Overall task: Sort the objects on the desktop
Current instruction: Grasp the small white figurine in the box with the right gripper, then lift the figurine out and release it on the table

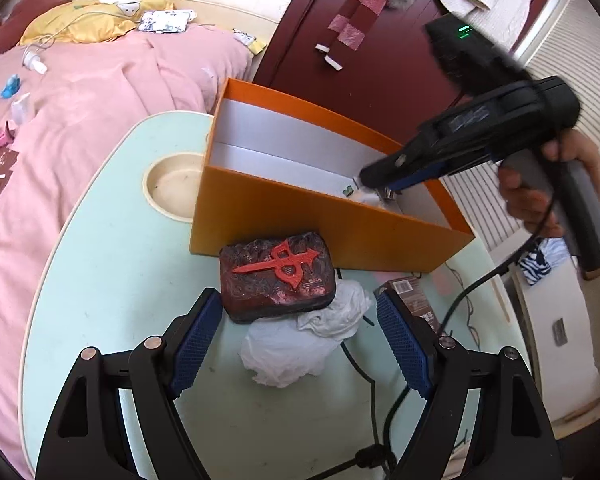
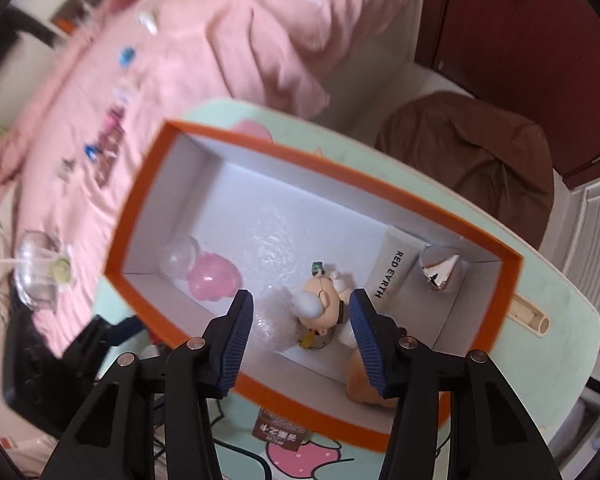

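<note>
An orange box (image 1: 300, 216) with a white inside stands on the pale green table (image 1: 99, 280). In front of it lies a dark red carved case (image 1: 277, 276) with an orange emblem, partly resting on crumpled white tissue (image 1: 291, 352). My left gripper (image 1: 300, 324) is open just short of the case and tissue. My right gripper (image 2: 302, 320) is open above the orange box (image 2: 147, 184), over a small figurine (image 2: 320, 304) on the box floor. A pink and clear capsule (image 2: 207, 272), a white tube (image 2: 394, 268) and a silver cone (image 2: 440, 266) also lie inside. The right gripper (image 1: 380, 188) reaches into the box.
A bed with a pink cover (image 1: 79, 120) and small items borders the table on the left. A round cup recess (image 1: 171, 188) sits by the box. Black cables (image 1: 380, 400) and a brown packet (image 1: 416, 300) lie at the table's right. A brown chair (image 2: 480, 168) stands beyond.
</note>
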A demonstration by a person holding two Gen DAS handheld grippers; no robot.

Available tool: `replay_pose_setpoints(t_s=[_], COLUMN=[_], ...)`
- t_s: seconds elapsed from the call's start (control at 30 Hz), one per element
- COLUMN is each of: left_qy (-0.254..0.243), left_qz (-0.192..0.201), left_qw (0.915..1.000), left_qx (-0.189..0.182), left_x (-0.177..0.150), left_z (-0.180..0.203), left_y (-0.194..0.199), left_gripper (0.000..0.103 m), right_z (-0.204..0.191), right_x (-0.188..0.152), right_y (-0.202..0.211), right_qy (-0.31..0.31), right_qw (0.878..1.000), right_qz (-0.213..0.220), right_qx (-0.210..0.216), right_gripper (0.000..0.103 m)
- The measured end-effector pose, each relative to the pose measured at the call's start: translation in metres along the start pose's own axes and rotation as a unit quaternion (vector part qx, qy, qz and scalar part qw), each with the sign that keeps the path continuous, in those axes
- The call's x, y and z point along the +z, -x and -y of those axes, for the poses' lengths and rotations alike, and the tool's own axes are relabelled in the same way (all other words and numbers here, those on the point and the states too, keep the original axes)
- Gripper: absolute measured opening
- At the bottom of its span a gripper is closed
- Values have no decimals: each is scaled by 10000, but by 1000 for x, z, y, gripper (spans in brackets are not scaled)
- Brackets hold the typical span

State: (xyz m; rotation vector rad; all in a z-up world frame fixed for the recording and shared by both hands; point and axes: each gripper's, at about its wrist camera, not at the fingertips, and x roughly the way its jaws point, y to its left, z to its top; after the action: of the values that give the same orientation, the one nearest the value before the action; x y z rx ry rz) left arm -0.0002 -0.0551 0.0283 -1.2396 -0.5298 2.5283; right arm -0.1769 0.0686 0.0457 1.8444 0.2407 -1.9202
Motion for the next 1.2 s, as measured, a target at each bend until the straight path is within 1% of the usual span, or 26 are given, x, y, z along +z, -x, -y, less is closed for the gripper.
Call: replay_pose_setpoints(t_s=[0.07, 0.1, 0.13, 0.17, 0.23, 0.4, 0.47, 0.5, 0.63, 0.73, 0.83, 0.93, 1.1, 1.2], left_qy=[11, 22, 38, 53, 52, 99, 132, 142, 181, 215, 260, 316, 420, 473], left_qz=[-11, -22, -29, -34, -32, -27, 5, 29, 78, 136, 238, 275, 333, 337], left_qw=[10000, 10000, 10000, 10000, 10000, 9999, 9999, 9999, 9998, 9997, 9993, 9991, 9985, 9983], left_qx=[-7, -12, -23, -39, -39, -44, -59, -59, -34, -63, -111, -108, -109, -74], left_x=[0, 0, 0, 0, -1, 0, 0, 0, 1, 2, 5, 5, 6, 6], left_z=[-1, -2, -2, -3, -4, -6, -7, -8, -11, -12, -14, -17, -22, -24], left_y=[0, -1, -1, -1, -1, -1, -1, 0, 0, 2, 5, 7, 8, 8], left_gripper=[80, 80, 80, 80, 80, 80, 80, 80, 80, 80, 80, 80, 80, 80], right_z=[0, 2, 5, 9, 17, 21, 23, 24, 19, 11, -6, -25, -39, -37], right_x=[4, 6, 7, 8, 10, 3, -2, -3, -16, -36, -62, -86, -114, -119], right_y=[-18, -26, -29, -33, -40, -34, -26, -20, 19, 46, 62, 54, 16, 14], right_qy=[-29, -74, -134, -216, -406, -478, -531, -558, -581, -489, -276, -63, -50, -46], right_qw=[9994, 9990, 9990, 9985, 9968, 9971, 9972, 9971, 9955, 9912, 9865, 9840, 9848, 9832], right_qz=[-323, -410, -417, -503, -685, -556, -403, -312, 317, 692, 888, 849, 612, 761], right_qx=[-141, -155, -113, -56, 79, 181, 338, 413, 683, 1012, 1345, 1568, 1623, 1660], right_gripper=[49, 48, 42, 33, 33, 33, 33, 33, 33, 33, 33, 33, 33, 34])
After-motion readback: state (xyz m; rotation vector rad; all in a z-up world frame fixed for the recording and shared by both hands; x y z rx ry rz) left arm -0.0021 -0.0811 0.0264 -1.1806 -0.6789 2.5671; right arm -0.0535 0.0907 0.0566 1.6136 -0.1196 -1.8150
